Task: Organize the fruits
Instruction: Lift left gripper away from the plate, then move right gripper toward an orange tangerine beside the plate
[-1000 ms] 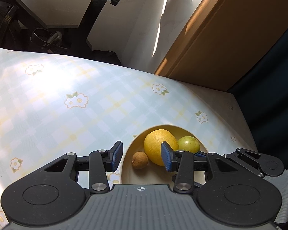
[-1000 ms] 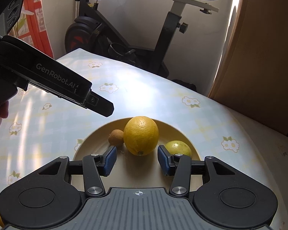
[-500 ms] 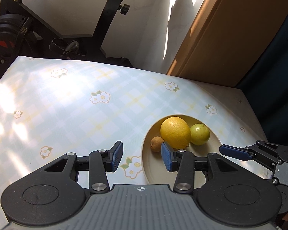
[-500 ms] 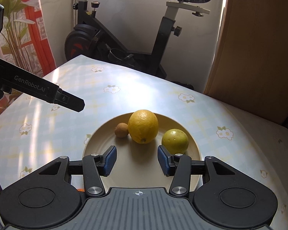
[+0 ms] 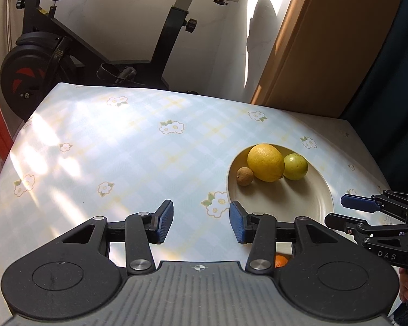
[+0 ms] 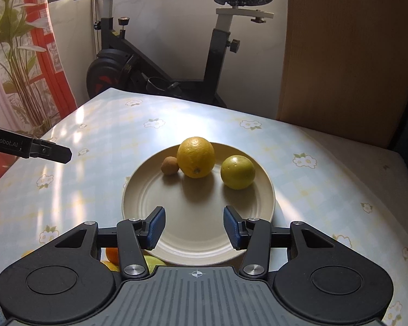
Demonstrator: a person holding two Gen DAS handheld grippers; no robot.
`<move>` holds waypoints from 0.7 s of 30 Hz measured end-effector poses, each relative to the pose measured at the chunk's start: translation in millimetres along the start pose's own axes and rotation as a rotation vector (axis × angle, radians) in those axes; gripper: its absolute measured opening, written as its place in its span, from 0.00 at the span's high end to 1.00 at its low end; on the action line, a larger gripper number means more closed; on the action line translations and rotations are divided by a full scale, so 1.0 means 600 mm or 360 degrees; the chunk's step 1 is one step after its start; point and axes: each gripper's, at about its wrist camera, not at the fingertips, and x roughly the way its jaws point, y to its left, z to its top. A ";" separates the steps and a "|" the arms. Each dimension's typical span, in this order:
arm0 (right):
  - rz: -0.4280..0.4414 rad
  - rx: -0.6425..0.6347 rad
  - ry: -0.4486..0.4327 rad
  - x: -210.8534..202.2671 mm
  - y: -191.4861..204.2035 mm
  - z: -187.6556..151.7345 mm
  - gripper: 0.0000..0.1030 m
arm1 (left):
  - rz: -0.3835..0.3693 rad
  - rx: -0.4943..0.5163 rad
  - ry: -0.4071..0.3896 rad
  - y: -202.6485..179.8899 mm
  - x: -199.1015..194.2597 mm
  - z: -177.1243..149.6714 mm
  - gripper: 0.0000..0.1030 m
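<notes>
A cream plate [image 6: 160,247] sits on the flowered checked tablecloth [image 5: 117,157], toward the table's right side, and three fruits are grouped on its far half: a large yellow orange [image 6: 195,157] in the middle, a small brown longan-like fruit [image 6: 170,165] touching its left flank, and a yellow-green round fruit [image 6: 238,172] just beside it on the right, with a sliver of plate showing between them. The near half of the plate is bare.

The right gripper [image 6: 194,227] hangs over the plate's near rim, its blue-padded fingers wide apart and holding nothing, the fruits well ahead of it. The left gripper [image 5: 201,222] is off to the plate's left over plain cloth, its jaws likewise spread and empty; a wide sunlit stretch of table lies open ahead of it to the far edge.

Down under the grippers, by the table's near edge, more fruit peeks out: an orange one [image 6: 112,254] and something green [image 6: 152,262], mostly hidden. Past the far edge stands an exercise bike [image 6: 160,62]; a wooden panel [image 6: 348,62] rises at the back right.
</notes>
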 end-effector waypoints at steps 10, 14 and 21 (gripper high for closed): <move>-0.0026 0.0097 -0.0100 -0.042 -0.014 -0.060 0.57 | 0.0071 0.0008 -0.0070 0.009 -0.048 -0.071 0.51; -0.0030 0.0097 -0.0107 -0.049 0.000 -0.082 0.57 | 0.0081 0.0029 -0.0077 0.000 -0.060 -0.095 0.51; 0.0016 0.0166 -0.0083 -0.055 0.008 -0.112 0.57 | 0.0086 -0.0005 -0.0077 -0.008 -0.071 -0.133 0.49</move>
